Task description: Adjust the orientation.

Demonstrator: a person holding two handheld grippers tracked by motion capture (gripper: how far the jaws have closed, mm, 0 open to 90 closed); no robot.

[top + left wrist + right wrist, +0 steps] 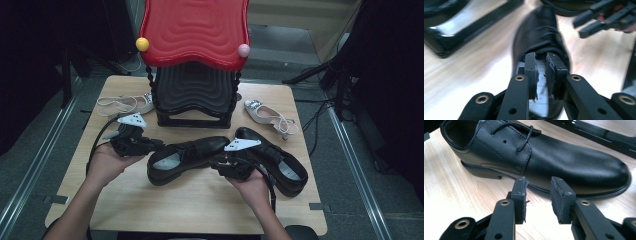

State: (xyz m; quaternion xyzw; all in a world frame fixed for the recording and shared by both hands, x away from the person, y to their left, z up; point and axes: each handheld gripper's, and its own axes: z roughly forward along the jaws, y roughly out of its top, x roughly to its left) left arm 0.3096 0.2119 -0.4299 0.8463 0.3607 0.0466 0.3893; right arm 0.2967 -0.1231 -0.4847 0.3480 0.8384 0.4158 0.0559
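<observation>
A black lace-up shoe [192, 150] lies on the wooden table [200, 200], toe to the right. My left gripper [159, 145] is at its heel. In the left gripper view the pads [543, 62] stand a narrow gap apart over the shoe's opening [539, 32], with the pale insole showing between them. My right gripper [217, 161] is at the near side of the same shoe. In the right gripper view its jaws [538, 185] are open just short of the sole edge of the shoe [564, 162], with nothing between them. A second black shoe [280, 160] lies to the right.
A rack with a red wavy top [195, 30] and black base [192, 90] stands at the back middle, with a yellow ball [142, 44] and a pink ball [243, 50] on it. White heeled sandals lie at its left [127, 104] and right [267, 115].
</observation>
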